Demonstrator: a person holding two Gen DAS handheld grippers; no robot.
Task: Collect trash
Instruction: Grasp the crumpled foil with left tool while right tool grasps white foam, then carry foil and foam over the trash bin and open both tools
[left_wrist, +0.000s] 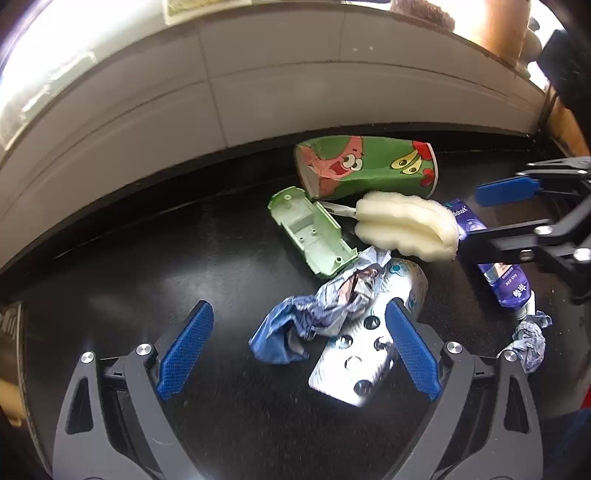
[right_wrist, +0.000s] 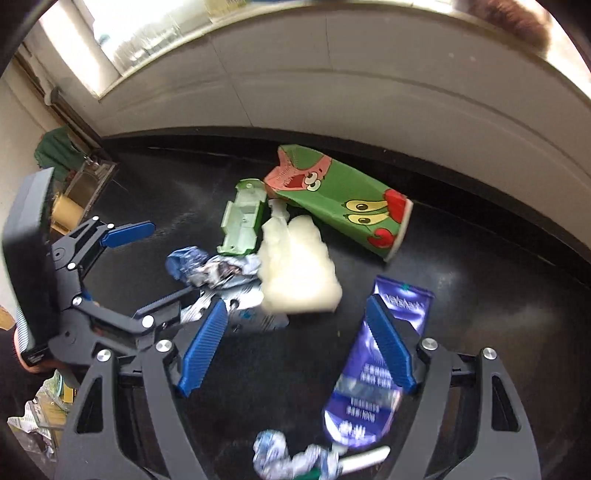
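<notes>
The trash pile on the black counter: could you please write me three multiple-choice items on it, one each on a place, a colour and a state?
1. The sponge lies nearest to:
A. the green cup
B. the window
C. a plate

2. The tube is:
A. red
B. purple
C. yellow

3. The left gripper has its jaws:
A. shut on the cup
B. shut on the sponge
C. open

Answers:
1 A, the sponge sits just in front of the cup.
2 B, its printed body shows purple in both views.
3 C, its blue pads stand wide apart above the foil wrapper.
</notes>
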